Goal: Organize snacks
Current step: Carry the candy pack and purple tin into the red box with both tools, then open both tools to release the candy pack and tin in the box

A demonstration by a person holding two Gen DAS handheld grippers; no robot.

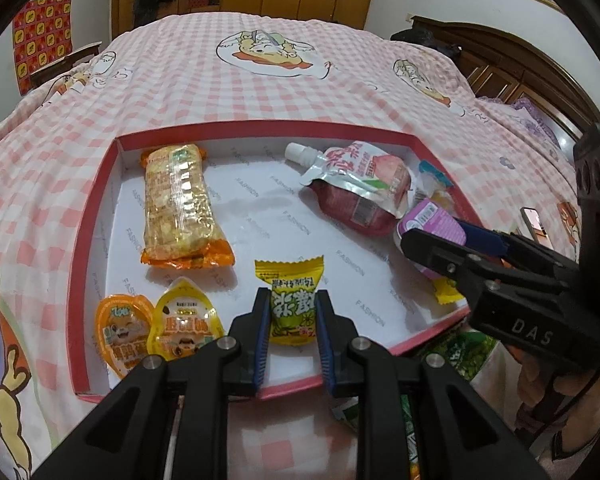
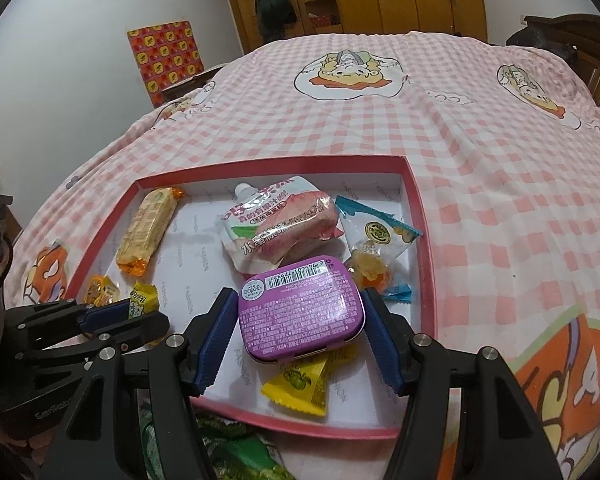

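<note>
A shallow red-rimmed tray (image 1: 96, 208) with a white floor lies on the bed. My left gripper (image 1: 292, 293) is shut on a yellow-green candy packet (image 1: 290, 280) over the tray's near edge. In the right wrist view that gripper (image 2: 138, 314) shows at the left with the packet (image 2: 143, 298). My right gripper (image 2: 299, 296) is shut on a purple tin (image 2: 296, 320), label side up, above the tray's near right part. Beneath the tin lies another yellow packet (image 2: 300, 384).
In the tray lie a long orange wafer pack (image 1: 178, 204), a pink spouted pouch (image 1: 356, 184), two jelly cups (image 1: 156, 326) and a blue-ended candy bag (image 2: 376, 236). Green packets (image 2: 236, 452) lie on the pink checked bedcover (image 1: 260, 92) before the tray. A dark headboard (image 1: 512, 68) stands at the right.
</note>
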